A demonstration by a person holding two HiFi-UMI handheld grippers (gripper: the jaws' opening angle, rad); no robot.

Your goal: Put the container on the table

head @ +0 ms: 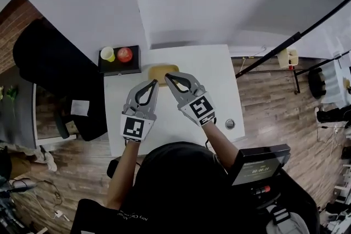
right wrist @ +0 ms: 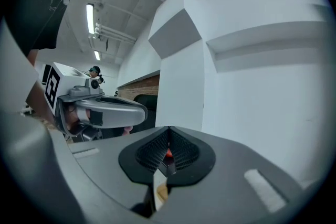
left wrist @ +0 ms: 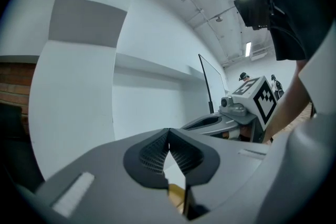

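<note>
No word or number could be read with any certainty. The marker cube (head: 134, 127) of the left gripper (head: 155, 83) and the marker cube (head: 202, 107) of the right gripper (head: 168, 77) carried only black-and-white square patterns, no lettering. A small screen (head: 258, 169) showed greenish figures and the person's dark shirt (head: 164, 183) bore a pale line of print (head: 137, 217), both too small and blurred to make out.

The head view looks steeply down on the table (head: 219, 79), left gripper (head: 155, 83) and right gripper (head: 166, 78); each gripper view looks level past its own jaws toward the wall (left wrist: 157, 92), catching the other gripper.
</note>
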